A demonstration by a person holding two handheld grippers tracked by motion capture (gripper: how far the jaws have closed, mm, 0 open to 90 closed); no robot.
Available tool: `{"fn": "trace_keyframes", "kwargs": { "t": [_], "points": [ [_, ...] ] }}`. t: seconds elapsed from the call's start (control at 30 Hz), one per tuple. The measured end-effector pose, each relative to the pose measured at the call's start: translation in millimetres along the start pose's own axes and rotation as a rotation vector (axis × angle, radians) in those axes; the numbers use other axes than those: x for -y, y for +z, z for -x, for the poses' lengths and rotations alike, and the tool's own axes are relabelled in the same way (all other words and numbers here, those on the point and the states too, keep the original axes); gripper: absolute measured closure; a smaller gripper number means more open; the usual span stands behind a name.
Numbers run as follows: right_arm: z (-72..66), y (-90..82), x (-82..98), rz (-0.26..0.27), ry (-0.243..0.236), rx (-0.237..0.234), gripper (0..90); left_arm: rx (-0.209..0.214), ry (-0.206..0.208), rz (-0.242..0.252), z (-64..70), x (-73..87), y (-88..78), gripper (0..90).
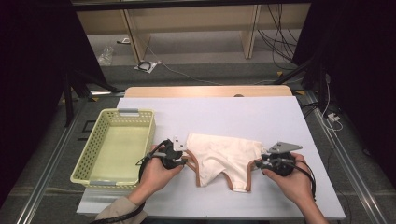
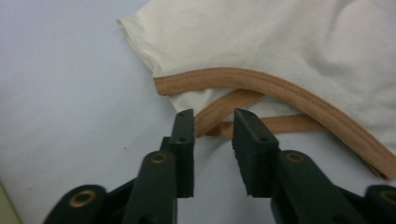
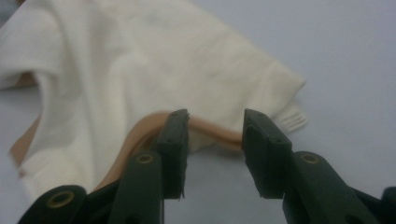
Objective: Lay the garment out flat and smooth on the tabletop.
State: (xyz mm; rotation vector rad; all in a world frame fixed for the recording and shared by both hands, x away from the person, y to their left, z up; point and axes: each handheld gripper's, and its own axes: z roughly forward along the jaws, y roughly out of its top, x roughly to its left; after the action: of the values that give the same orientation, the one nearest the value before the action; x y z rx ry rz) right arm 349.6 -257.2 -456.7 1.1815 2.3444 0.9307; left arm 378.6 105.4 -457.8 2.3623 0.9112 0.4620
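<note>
A cream garment [image 1: 224, 156] with tan trim lies flat on the white table [image 1: 243, 112], its leg openings toward the person. My left gripper [image 1: 186, 161] sits at the garment's left edge. In the left gripper view its jaws [image 2: 213, 116] stand apart, with the tan trim [image 2: 219, 108] lying just past their tips, not pinched. My right gripper [image 1: 257, 164] is at the garment's right edge. The right gripper [image 3: 215, 119] also has its jaws apart, and the tan trim [image 3: 215, 129] runs loose across the gap between them. The cream cloth [image 3: 140, 65] spreads out beyond.
A pale yellow perforated basket [image 1: 126, 112] stands on the left part of the table, close to my left hand. Beyond the table's far edge are a wooden strip, floor cables and furniture legs.
</note>
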Motion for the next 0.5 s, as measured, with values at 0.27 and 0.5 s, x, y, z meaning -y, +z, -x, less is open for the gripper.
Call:
{"fn": "trace_keyframes", "kwargs": {
  "t": [0.27,0.5],
  "points": [
    [-18.7,-8.7,20.8,-0.031,-0.002,-0.1,62.1,0.101,0.051,-0.008,16.2,14.8,-8.7,56.0],
    [-32.6,3.6,16.1,-0.047,0.014,-0.163,55.7,0.202,0.093,-0.023,28.1,14.4,0.7,52.4]
  ]
}}
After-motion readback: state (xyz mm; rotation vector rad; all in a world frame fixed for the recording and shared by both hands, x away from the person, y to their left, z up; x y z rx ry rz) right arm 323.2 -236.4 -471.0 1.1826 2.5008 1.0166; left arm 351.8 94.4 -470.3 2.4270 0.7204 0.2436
